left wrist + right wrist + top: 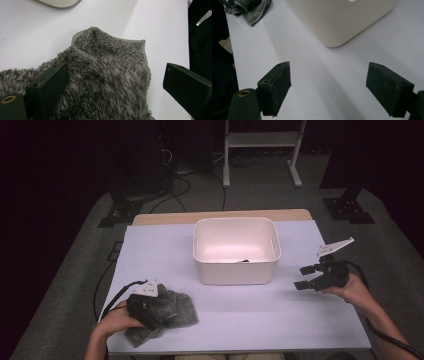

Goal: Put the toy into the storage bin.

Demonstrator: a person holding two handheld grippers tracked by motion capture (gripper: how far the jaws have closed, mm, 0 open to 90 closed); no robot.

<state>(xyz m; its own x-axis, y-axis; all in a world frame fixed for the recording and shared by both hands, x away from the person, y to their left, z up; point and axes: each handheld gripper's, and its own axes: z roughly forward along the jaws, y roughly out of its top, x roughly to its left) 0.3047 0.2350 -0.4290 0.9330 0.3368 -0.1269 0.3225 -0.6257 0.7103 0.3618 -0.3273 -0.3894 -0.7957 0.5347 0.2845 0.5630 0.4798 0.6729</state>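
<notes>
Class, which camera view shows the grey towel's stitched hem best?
The left gripper view: the towel is close, its hem and pile sharp. The high view shows a small crumpled heap under the left gripper; the right gripper view shows a distant corner.

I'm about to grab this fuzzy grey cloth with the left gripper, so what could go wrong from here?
The left gripper is open over the fuzzy grey cloth, one jaw resting on the pile; it may pinch only the top fold, so the rest unfolds or drags. The cloth lies near the white table's front edge and could slip off. A trailing corner might catch the white plastic tub's rim.
</notes>
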